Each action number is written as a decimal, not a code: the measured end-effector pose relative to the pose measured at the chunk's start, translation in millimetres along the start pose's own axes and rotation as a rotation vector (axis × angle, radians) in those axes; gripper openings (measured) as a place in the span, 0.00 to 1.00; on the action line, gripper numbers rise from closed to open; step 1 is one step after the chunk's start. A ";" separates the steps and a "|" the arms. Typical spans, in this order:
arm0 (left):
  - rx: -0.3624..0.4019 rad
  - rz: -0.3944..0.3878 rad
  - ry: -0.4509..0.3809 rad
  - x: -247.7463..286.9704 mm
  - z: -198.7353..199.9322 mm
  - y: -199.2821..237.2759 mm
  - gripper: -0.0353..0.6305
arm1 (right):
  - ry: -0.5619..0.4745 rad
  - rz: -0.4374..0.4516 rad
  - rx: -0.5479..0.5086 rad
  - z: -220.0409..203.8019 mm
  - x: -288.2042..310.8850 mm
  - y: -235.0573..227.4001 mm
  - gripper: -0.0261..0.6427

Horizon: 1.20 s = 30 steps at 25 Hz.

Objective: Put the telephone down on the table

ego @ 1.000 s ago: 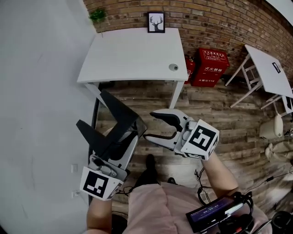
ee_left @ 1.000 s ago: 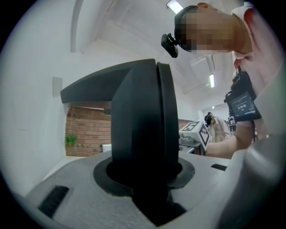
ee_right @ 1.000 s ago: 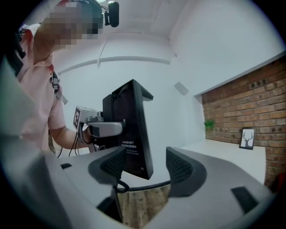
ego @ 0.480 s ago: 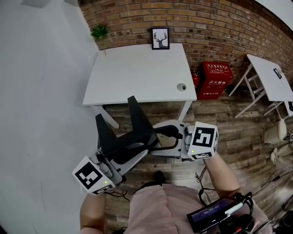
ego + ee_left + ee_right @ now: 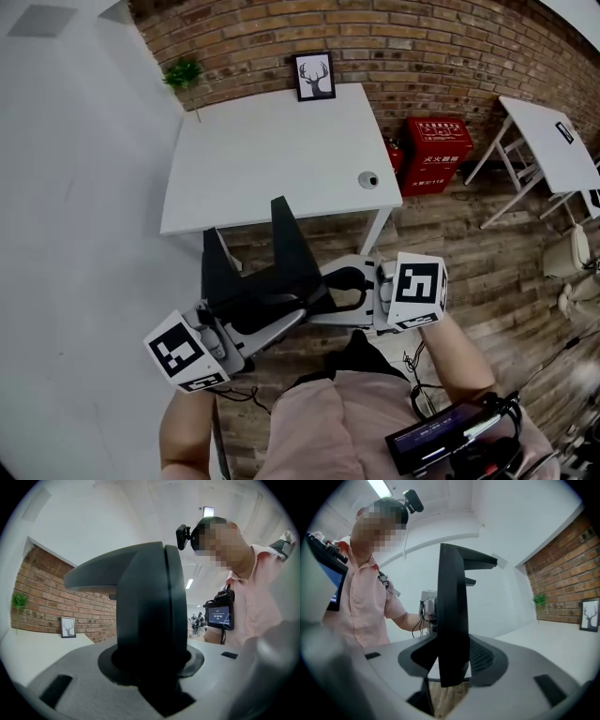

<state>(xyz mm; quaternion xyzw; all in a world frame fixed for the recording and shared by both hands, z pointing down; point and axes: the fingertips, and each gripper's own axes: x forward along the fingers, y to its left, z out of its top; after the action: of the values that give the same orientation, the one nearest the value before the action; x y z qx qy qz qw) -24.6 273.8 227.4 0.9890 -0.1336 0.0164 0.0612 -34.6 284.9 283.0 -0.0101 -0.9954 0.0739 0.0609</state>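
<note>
Facing white table (image 5: 272, 150), brick wall (image 5: 422, 47); left gripper (image 5: 272, 314) clamps telephone (image 5: 286, 248), right gripper (image 5: 333, 292) closing round it.

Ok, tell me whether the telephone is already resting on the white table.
No: the telephone is held up in the left claw on the near side of the white table, over the wooden floor.

Our head view looks steeply down on the white worktop (image 5: 253, 159) and wood floor (image 5: 487, 272). Both gripper views sit level, jammed right up against the black telephone (image 5: 150, 620), looking back at the person (image 5: 262, 597) (from opposite sides). All three share the deer picture (image 5: 314, 75) and brick wall (image 5: 422, 47).
</note>
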 end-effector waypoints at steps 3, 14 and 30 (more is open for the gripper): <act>-0.004 -0.025 0.022 9.8 -7.0 9.0 0.29 | 0.005 -0.002 0.001 -7.3 -4.1 -10.3 0.31; -0.063 -0.053 0.068 41.0 -22.9 79.4 0.30 | -0.021 -0.021 0.057 -20.6 -13.4 -83.1 0.30; -0.173 -0.067 0.122 96.5 -36.4 188.8 0.30 | -0.039 -0.012 0.184 -33.4 -36.7 -197.4 0.30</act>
<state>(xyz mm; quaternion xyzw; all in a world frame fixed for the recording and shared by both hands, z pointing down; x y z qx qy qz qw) 17.6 72.5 290.3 0.9812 -0.0972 0.0630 0.1547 3.7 93.5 340.6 0.0031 -0.9854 0.1649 0.0426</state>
